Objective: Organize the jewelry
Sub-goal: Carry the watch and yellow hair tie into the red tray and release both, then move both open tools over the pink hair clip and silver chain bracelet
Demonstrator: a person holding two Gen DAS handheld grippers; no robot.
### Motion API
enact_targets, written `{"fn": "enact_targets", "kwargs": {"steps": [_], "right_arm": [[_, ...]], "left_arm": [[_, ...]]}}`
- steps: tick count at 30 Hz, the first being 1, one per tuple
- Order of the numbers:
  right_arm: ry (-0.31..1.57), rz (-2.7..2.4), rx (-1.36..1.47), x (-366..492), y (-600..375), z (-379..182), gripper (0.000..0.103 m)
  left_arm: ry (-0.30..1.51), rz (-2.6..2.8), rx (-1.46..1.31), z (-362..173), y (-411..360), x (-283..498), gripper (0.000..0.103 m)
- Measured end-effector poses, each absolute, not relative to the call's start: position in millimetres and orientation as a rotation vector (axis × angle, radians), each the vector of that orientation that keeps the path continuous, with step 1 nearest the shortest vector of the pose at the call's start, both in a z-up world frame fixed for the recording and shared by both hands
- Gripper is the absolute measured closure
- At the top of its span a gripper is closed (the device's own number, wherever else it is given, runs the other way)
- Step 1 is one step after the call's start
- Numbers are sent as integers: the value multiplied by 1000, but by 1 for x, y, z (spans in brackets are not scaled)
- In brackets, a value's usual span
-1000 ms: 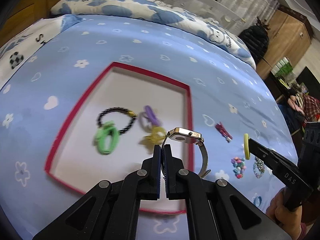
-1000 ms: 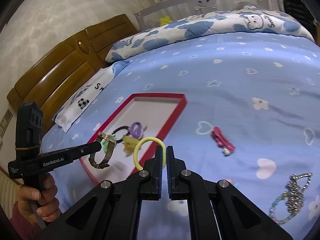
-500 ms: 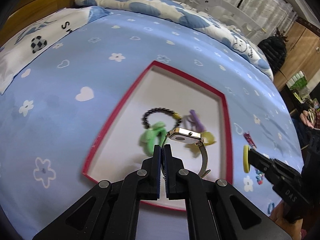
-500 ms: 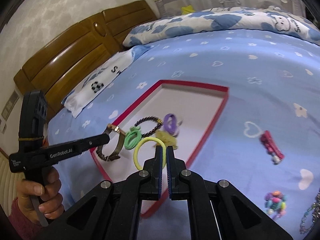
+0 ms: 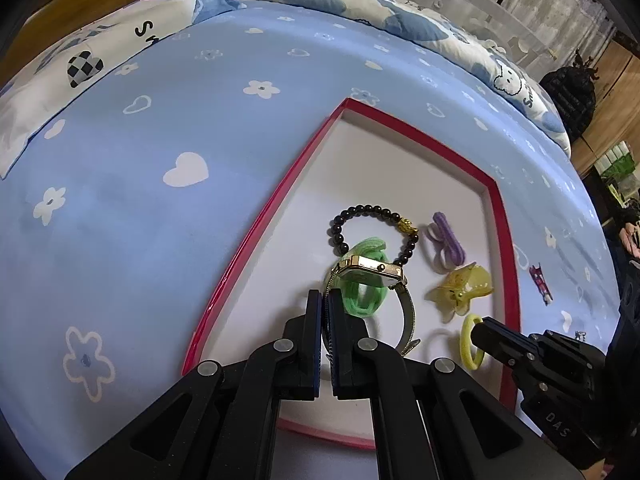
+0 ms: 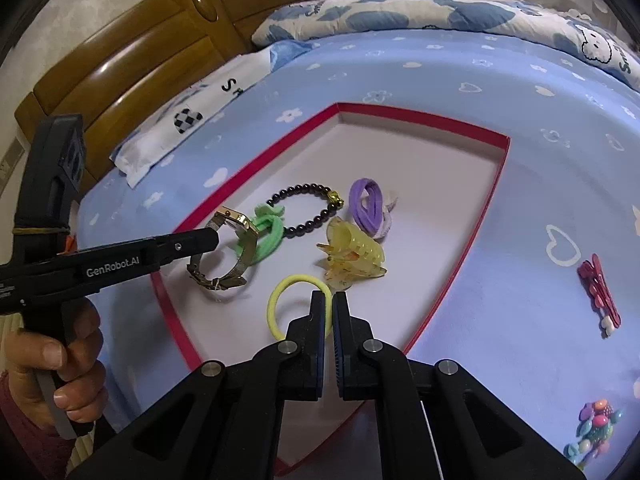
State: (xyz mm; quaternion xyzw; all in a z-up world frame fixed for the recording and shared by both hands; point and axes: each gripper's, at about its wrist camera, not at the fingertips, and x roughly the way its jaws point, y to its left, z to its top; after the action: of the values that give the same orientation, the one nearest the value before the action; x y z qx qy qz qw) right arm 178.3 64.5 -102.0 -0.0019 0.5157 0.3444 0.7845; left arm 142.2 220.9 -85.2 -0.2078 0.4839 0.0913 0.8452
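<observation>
A red-rimmed white tray lies on the blue bedspread. My left gripper is shut on the mesh band of a gold watch and holds it low over the tray's near part. My right gripper is shut on a yellow hair tie over the tray's near right part. In the tray lie a green hair tie, a black bead bracelet, a purple hair tie and a yellow claw clip.
On the bedspread right of the tray lie a red hair clip and a multicoloured bead piece. A patterned pillow and a wooden headboard are at the far end.
Both grippers have moved forward and down over the tray with their items. The watch now hangs over the green hair tie and the yellow hair tie is inside the tray rim.
</observation>
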Motion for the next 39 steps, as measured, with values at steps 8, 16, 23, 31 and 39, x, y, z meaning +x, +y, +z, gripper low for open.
{"fn": "enact_targets", "kwargs": {"steps": [8, 16, 23, 31, 39], "right_arm": [[1131, 750, -36, 180, 70, -107, 98], [1136, 757, -29, 181, 71, -107, 95], [1110, 756, 7, 179, 63, -97, 76], [1038, 720, 95, 171, 26, -69, 72], [988, 625, 167, 157, -38, -51, 63]], "left_arm": [[1035, 203, -412, -91, 220, 149, 100], [1039, 208, -403, -90, 219, 148, 98], [1017, 204, -403, -82, 218, 141, 85], [944, 178, -447, -60, 211, 120, 63], [904, 102, -450, -38, 185, 101, 60]]}}
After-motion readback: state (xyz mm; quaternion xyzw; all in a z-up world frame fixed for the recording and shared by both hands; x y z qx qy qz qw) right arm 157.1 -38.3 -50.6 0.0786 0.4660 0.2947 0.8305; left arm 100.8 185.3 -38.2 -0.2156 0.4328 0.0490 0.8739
